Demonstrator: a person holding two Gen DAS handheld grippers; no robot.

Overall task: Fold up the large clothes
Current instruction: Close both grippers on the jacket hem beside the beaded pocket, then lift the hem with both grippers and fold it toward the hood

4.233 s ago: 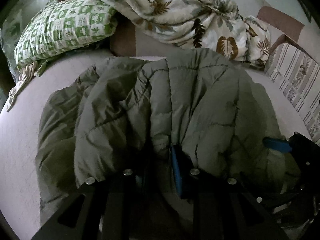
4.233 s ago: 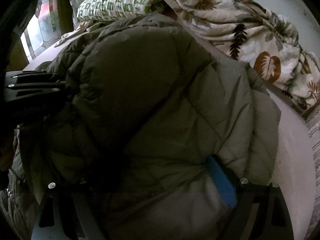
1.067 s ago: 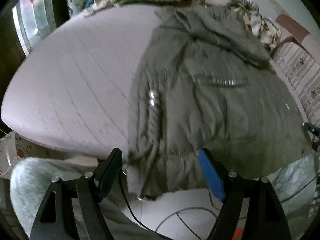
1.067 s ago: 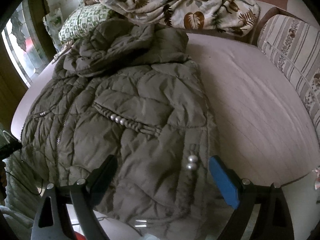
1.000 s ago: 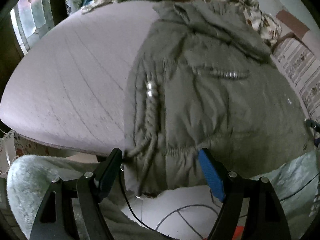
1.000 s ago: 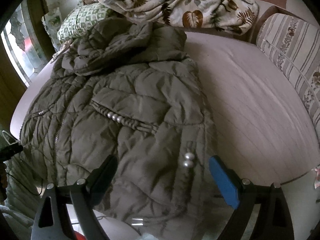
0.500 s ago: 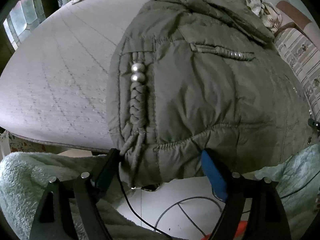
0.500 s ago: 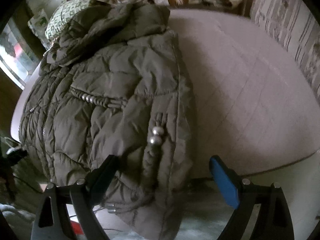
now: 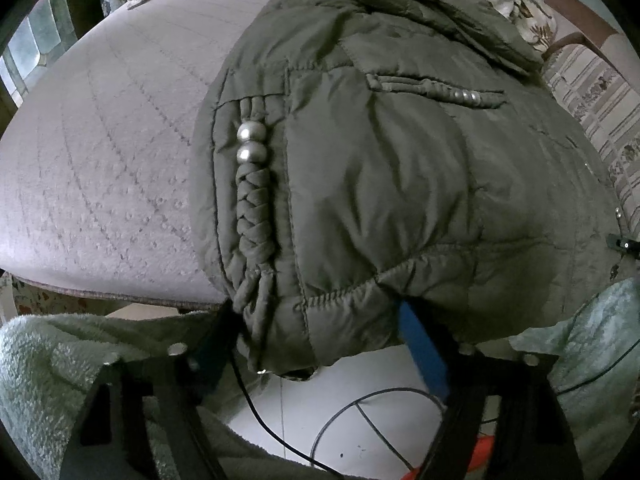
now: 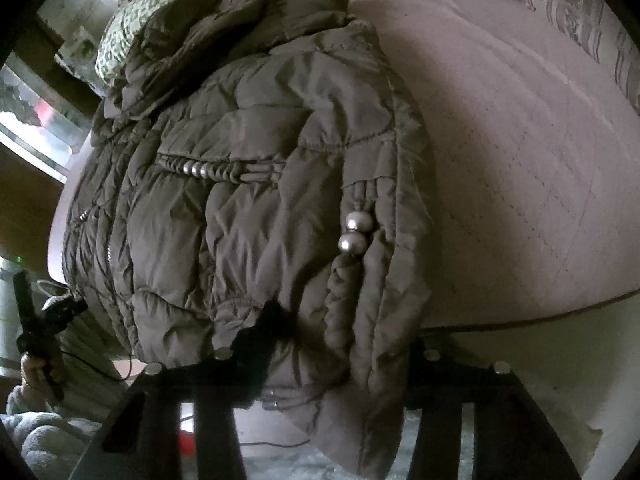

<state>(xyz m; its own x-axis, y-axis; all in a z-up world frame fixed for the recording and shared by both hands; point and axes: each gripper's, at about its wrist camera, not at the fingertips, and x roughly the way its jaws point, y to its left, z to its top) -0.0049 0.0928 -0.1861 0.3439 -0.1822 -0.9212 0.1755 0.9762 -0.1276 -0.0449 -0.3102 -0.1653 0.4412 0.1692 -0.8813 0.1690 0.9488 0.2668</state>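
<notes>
Olive puffer jacket (image 9: 380, 168) spread on the bed (image 9: 100, 168), near hem overhanging the edge. Left gripper (image 9: 320, 340) and right gripper (image 10: 320, 344) straddling hem corners, spread wide, not yet clenched. Likely slipping: slick padding bulging out, or catching only the braided trim (image 9: 252, 204).

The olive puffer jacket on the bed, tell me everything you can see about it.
The olive puffer jacket is quilted, with a slightly shiny, padded shell. It lies spread on the mauve quilted mattress, hood end away from the cameras, hem hanging over the near edge. Braided cord trim with two silver beads runs down each side, and a beaded braid crosses each chest pocket. The left claw straddles one hem corner, fingers apart; the right claw is at the other corner, its fingertips hidden in the fabric.
</notes>
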